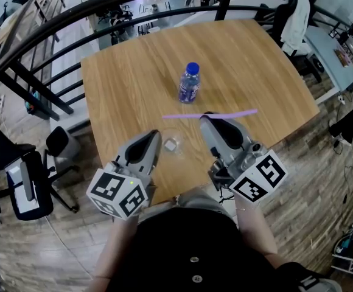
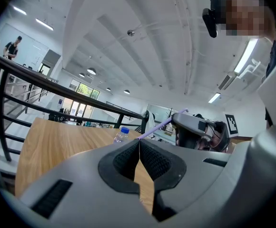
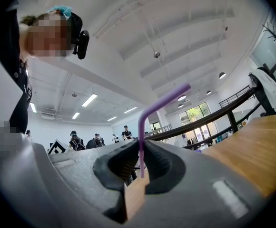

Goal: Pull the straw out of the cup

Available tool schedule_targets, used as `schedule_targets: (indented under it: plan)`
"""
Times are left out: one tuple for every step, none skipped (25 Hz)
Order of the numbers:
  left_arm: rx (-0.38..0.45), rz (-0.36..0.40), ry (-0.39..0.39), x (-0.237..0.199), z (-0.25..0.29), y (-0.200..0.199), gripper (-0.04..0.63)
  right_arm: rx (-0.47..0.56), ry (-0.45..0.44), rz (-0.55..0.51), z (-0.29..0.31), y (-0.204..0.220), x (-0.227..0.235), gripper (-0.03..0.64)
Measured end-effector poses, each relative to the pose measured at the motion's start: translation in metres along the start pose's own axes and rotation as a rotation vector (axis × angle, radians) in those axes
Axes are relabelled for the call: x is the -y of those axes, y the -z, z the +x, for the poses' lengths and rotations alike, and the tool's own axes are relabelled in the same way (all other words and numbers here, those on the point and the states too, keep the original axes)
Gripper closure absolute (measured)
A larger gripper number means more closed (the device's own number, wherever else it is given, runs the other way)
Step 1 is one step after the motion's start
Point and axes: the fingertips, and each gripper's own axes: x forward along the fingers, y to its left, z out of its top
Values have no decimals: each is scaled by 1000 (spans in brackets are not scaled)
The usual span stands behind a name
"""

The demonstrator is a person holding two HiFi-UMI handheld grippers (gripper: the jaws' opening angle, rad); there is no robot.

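A thin purple straw lies level above the wooden table, clear of the cup. My right gripper is shut on it near its middle. In the right gripper view the straw stands up between the pads and bends off to the upper right. A small clear cup stands on the table between the two grippers, just right of my left gripper. In the left gripper view its jaws are shut, pads touching, with nothing between them. That view also shows the straw and the right gripper ahead.
A water bottle with a blue cap stands upright mid-table, beyond the straw. A black railing curves round the table's far and left sides. An office chair is on the floor at the left. The table's near edge lies just below the grippers.
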Motion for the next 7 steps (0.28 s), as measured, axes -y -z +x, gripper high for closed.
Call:
schedule_targets:
  plan:
    - [2,0,0,0,-2,0,577,-1,2,0,0,1,-1,586]
    - [3,0,-1,-1,-3,0,577,-3,3,0,0,2,-2,586]
    - [5,-2,-2,-1,-4,0,577,-5,4,0,0,3,-2,586]
    - [7,-4,-4,-2,-4,0,577,-7,6,2,0,4,-2,586]
    - [8,-8,-7,-2,-3,0,577,-9,8,3,0,5,-1,586]
    - [9,-12,-9,-2,-3,0,577,-11,9,5,0,5,-1,586]
    - [9,-16,-11,-2,-2,0,577,-12,11,6,0,5,0,586]
